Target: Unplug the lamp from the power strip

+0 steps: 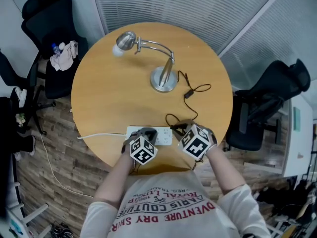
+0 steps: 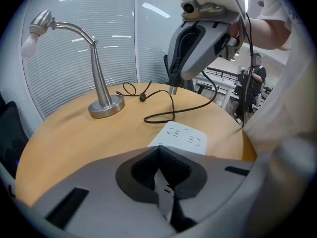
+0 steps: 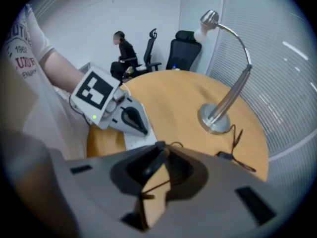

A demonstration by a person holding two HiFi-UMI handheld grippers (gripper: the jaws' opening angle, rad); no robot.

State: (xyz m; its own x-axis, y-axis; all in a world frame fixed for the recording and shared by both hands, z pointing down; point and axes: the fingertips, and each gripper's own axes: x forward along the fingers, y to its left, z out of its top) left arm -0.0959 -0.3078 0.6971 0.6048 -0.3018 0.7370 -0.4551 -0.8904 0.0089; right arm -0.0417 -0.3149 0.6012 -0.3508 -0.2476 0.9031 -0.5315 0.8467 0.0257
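Head view, item one, says the first onlooker: where do the task's things lie?

Second onlooker: The lamp (image 1: 163, 77) stands upright on the round counter (image 1: 99, 98), toward its far side. The white power strip (image 1: 166, 136) lies at the near edge, with both tools over it.

First: State of the left tongs?

Second: The left tongs (image 2: 159, 153) are closed, tips together, nothing gripped. They sit low over the strip, and its white face shows through the slit behind the tips. I judge they are pinning it down, though I cannot confirm contact.

First: And the right?

Second: The right tongs (image 3: 159, 152) are clamped on the lamp's black plug (image 3: 151, 166). In the left gripper view the plug hangs raised above the strip, with bare counter showing between the two. The cord (image 2: 158, 116) droops from it in a loose loop. The sockets facing that camera are empty.

First: Step in hand?

Second: By my reading the pull is made, and the plug appears clear of its socket.

First: Next move?

Second: Carry the plug aside, lower it to bare counter, and release. The cord is slack, so the lamp should not be dragged.
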